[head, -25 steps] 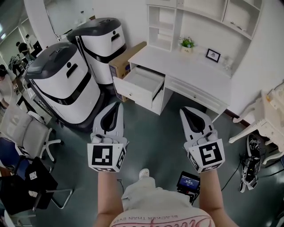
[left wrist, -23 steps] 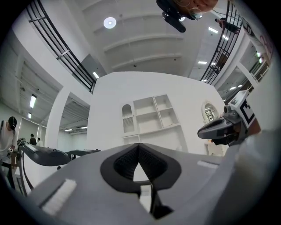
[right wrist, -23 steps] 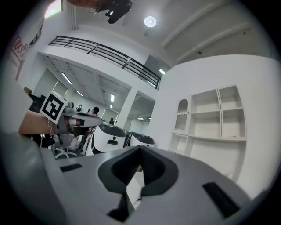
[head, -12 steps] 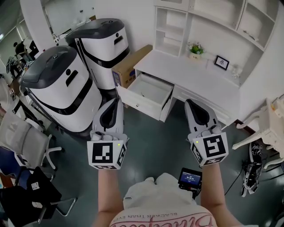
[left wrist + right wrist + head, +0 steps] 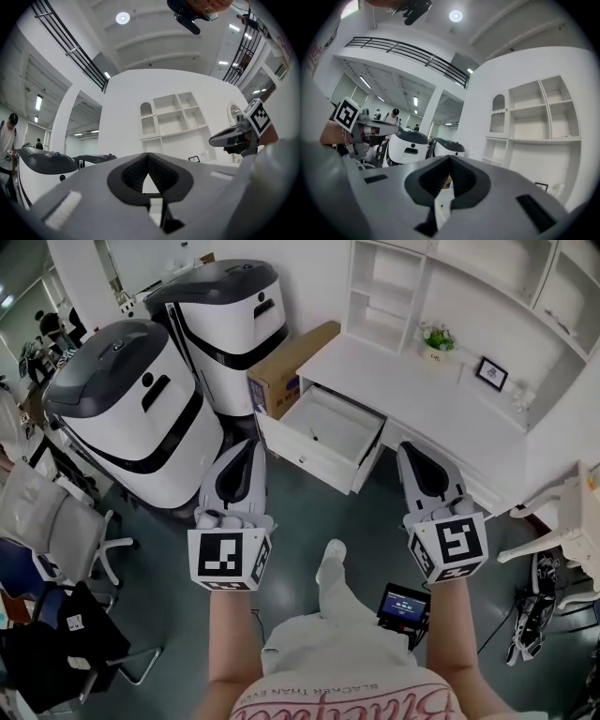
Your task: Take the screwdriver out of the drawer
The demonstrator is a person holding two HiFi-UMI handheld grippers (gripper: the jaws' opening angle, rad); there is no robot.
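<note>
**A:** How do the tools stand?

**B:** The left tool (image 5: 246, 444) has its jaws pressed together with nothing between them; its own view (image 5: 148, 158) shows the dark pads meeting at the tip. The right tool (image 5: 410, 448) is the same, closed and empty (image 5: 450, 161). In the head view both sit in the middle of the frame, side by side and well apart, tips toward the top.

**A:** And the drawer?

**B:** The drawer (image 5: 309, 461) stands pulled out, just above and between the two tips, touched by neither. It juts from the left end of the white counter (image 5: 412, 385).

**A:** The screwdriver?

**B:** A small dark speck (image 5: 314, 437) lies on the drawer's pale floor, too small to say it is that.

**A:** Around it?

**B:** A cardboard box (image 5: 292, 367) leans just left of the drawer. Two large white-and-grey machines (image 5: 141, 409) fill the upper left. On the counter, toward the upper right, stand a potted plant (image 5: 436, 338) and a small picture frame (image 5: 491, 374), with open shelves (image 5: 384, 296) above. A small lit screen (image 5: 403, 604) lies on the floor at the lower right, under the right tool's marker cube.
</note>
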